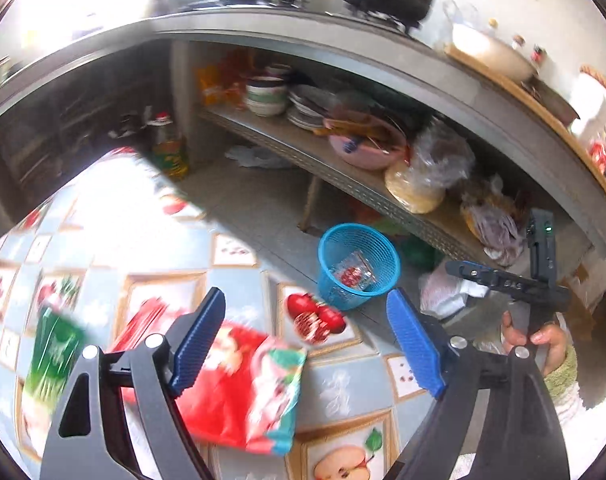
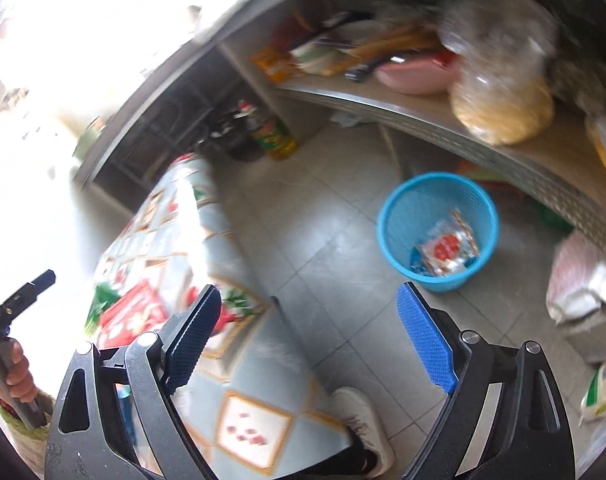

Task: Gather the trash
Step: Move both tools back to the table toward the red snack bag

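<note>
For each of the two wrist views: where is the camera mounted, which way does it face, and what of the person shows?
Left wrist: behind the open left gripper, facing down over the table with its red wrapper; the right hand shows.
Right wrist: behind the open right gripper, facing the floor; the left hand and a white shoe show.
Shared: the blue basket.

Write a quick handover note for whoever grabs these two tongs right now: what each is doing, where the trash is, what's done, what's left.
Left tongs: open, empty, above the fruit-patterned tablecloth.
Right tongs: open, empty, over the table edge, facing the floor.
Done: one clear crumpled wrapper with red print lies in the blue mesh plastic bin on the tiled floor beside the table.
Left: the red snack bag and the green packet lie on the table; a flat red packet lies behind them. Pick each up and drop it in the bin.
</note>
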Demonstrator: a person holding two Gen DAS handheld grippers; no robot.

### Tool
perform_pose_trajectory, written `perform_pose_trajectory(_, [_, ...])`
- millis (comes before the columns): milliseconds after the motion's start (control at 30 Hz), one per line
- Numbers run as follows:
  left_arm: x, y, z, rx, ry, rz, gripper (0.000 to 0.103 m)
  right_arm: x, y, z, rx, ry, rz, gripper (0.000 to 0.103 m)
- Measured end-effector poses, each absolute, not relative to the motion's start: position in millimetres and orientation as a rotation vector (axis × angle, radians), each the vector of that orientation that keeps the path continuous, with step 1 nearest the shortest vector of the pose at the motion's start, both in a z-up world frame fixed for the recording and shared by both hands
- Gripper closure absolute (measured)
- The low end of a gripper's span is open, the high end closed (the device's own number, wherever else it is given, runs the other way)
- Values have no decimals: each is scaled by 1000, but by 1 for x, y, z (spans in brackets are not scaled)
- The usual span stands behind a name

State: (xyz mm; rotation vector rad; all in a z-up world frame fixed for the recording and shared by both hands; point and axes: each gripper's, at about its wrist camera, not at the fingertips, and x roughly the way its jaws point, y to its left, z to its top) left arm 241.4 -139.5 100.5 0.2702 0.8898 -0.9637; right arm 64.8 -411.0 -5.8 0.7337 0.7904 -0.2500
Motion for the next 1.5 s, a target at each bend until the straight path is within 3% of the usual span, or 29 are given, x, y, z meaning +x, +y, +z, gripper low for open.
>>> perform_pose_trajectory(367, [237, -38, 87, 153, 883, -758, 22, 101, -350, 11, 751, 841, -4, 17])
perform_pose_trajectory(700, [250, 13, 63, 19, 907, -647, 22, 135, -291, -16, 1029, 951, 263, 18])
perform_pose_trajectory(967, [240, 21, 53, 51, 857, -672, 44, 157, -252, -39, 1140, 1068, 294, 30])
perform_pose_trajectory(1333, [209, 8, 49, 68, 837, -846, 75, 180, -265, 10, 898, 1025, 183, 30])
perform_pose_trajectory(1500, [211, -4, 37, 33, 897, -861, 88, 218, -268, -2, 852, 1055, 197, 30])
